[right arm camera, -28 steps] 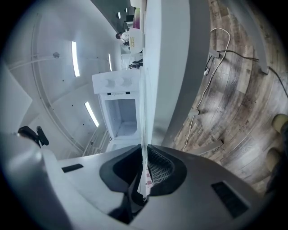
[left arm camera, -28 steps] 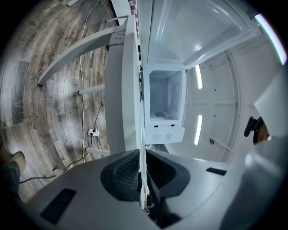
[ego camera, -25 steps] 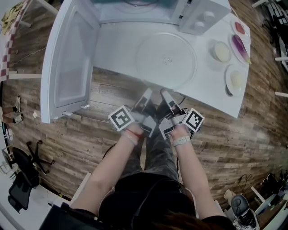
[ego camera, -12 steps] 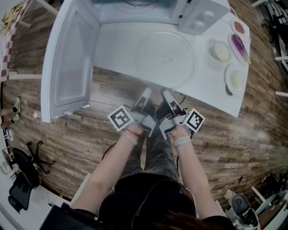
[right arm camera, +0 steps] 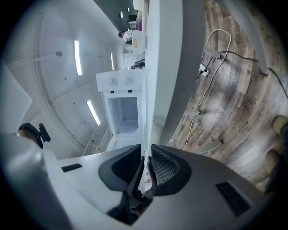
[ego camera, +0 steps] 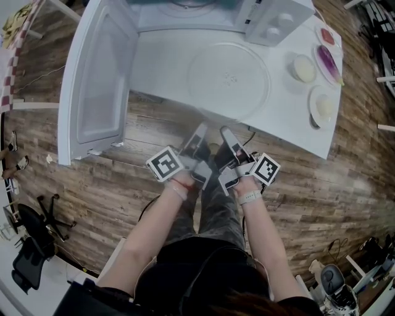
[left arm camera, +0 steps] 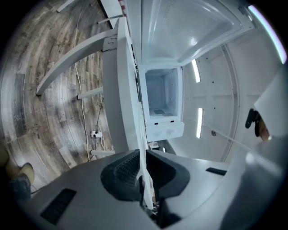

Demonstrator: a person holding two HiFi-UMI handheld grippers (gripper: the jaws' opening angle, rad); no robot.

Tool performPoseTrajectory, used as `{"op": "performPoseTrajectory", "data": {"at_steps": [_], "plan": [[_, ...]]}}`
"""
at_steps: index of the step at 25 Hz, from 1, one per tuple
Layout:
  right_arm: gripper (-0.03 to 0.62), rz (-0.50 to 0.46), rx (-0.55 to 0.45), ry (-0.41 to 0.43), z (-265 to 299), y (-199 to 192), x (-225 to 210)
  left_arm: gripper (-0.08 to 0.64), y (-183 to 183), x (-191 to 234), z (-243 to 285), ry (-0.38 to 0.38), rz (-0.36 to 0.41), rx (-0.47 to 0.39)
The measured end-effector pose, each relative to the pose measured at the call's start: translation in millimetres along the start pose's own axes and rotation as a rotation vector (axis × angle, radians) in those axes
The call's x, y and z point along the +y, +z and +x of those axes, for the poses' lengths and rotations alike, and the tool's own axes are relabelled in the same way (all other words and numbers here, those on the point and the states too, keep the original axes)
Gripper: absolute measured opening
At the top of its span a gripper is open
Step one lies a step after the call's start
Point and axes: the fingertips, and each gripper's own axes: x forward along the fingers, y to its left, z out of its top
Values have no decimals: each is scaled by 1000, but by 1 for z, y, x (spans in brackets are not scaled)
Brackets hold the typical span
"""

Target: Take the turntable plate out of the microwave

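Note:
The clear glass turntable plate (ego camera: 228, 77) lies flat on the white table (ego camera: 160, 68), in front of the microwave (ego camera: 185, 12), whose door (ego camera: 99, 80) swings out to the left. Both grippers sit side by side at the plate's near rim, level with the tabletop. The left gripper (ego camera: 199, 131) is shut on the thin rim (left arm camera: 142, 143), which runs straight between its pads. The right gripper (ego camera: 226, 133) has just been opening: the rim (right arm camera: 144, 134) still lies between its jaws, with a gap on one side.
Several small dishes of food (ego camera: 304, 69) (ego camera: 323, 108) stand at the table's right end. The open microwave cavity (left arm camera: 163, 103) faces both grippers. Wooden floor and the person's legs are below the table's front edge; an office chair (ego camera: 31, 247) stands far left.

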Motion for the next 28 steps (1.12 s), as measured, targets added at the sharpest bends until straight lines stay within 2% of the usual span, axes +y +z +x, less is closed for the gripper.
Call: {"op": "performPoseTrajectory", "data": {"at_steps": [3,5,13,19,25,28], "plan": [[71,-34,19,-17,-3,-7,1,32,-3,6,-6,53,122,59],[71,-69,36,-34,-5,-11,2,31,-5,3,-7,59,216,97],[34,-284,125,-92,-17,-24,15,11,-23,-9,-18,83,462,232],[21,-613,207,-165,-33,-32,33,11,-41,-28,-28,60,727,382],[21,-928,268,-217,-42,-37,54,11,-53,-52,-32,27,897,440],[23,-1054,267,-227,-44,-38,69,11,-59,-66,-33,10,959,440]]}}
